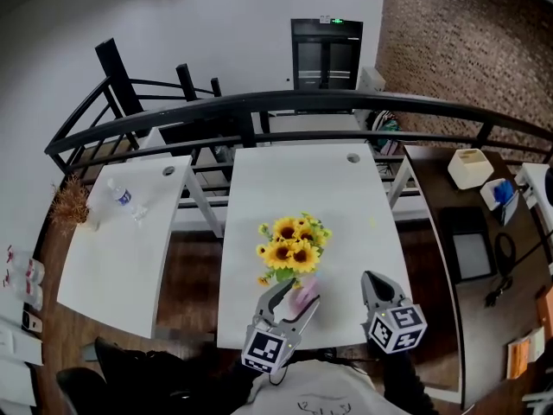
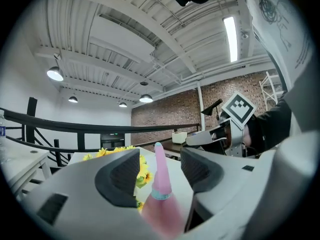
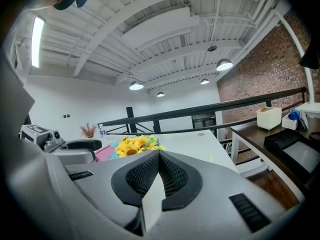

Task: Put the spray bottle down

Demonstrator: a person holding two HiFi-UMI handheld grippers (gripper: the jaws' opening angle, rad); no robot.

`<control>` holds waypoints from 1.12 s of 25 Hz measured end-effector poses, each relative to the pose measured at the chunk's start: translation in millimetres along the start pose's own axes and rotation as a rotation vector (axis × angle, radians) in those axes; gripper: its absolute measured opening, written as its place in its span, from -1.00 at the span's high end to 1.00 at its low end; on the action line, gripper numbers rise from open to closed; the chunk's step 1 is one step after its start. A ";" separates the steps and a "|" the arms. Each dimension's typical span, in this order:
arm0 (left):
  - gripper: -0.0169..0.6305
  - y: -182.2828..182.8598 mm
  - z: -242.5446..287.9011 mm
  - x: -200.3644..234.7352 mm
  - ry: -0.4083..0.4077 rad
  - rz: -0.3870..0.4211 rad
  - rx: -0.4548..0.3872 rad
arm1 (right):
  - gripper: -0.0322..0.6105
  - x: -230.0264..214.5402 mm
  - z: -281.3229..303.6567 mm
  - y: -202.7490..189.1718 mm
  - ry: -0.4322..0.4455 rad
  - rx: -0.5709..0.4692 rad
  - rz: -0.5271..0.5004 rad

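Note:
A pink spray bottle (image 1: 304, 296) lies on the white table (image 1: 294, 188) near its front edge, just in front of a bunch of yellow sunflowers (image 1: 292, 245). My left gripper (image 1: 297, 290) is open around it. In the left gripper view the bottle's pink pointed top (image 2: 160, 176) stands between the two dark pads (image 2: 122, 176), with a gap on each side. My right gripper (image 1: 370, 278) hovers over the table's front right part, shut with nothing held; its pads (image 3: 172, 176) meet in the right gripper view. That view also shows the bottle (image 3: 102, 153) to the left.
A second white table (image 1: 121, 249) at the left carries a water bottle (image 1: 121, 195). A black railing (image 1: 285, 102) runs behind both tables. On the right stands a dark desk (image 1: 441, 188) with a white box (image 1: 469, 167) and a dark tray (image 1: 471, 249).

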State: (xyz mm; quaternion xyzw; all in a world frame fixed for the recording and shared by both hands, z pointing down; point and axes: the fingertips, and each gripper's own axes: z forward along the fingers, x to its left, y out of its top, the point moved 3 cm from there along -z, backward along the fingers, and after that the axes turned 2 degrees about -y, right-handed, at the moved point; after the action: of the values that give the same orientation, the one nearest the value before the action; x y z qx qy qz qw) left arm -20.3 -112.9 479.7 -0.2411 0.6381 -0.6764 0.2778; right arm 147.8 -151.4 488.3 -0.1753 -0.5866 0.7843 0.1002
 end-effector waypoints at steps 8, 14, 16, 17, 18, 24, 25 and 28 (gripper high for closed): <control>0.97 29.8 -48.7 42.9 0.115 -0.106 -0.048 | 0.96 15.1 9.4 7.3 0.048 -0.041 0.019; 0.97 18.2 -62.1 71.4 0.191 -0.124 0.057 | 0.96 22.6 7.1 25.0 0.049 -0.107 0.001; 0.97 13.2 -63.1 75.4 0.209 -0.132 0.095 | 0.96 24.9 6.5 28.6 0.048 -0.115 -0.009; 0.97 10.5 -63.2 76.3 0.215 -0.136 0.113 | 0.96 26.0 6.5 29.4 0.050 -0.114 -0.013; 0.97 7.7 -63.1 76.4 0.218 -0.143 0.128 | 0.96 26.9 6.6 29.6 0.052 -0.112 -0.016; 0.97 -3.3 -62.7 73.0 0.198 -0.180 0.170 | 0.96 28.8 7.3 26.1 0.062 -0.095 -0.033; 0.97 -3.8 -62.8 73.0 0.199 -0.183 0.175 | 0.96 29.1 7.0 26.1 0.065 -0.092 -0.034; 0.97 -4.7 -63.0 72.9 0.204 -0.188 0.182 | 0.96 29.6 6.1 25.7 0.070 -0.084 -0.037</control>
State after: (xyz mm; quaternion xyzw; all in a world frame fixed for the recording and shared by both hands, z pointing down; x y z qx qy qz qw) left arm -116.6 -116.6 477.9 -0.2037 0.5739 -0.7752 0.1678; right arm 119.5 -153.6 460.6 -0.1959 -0.6184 0.7503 0.1274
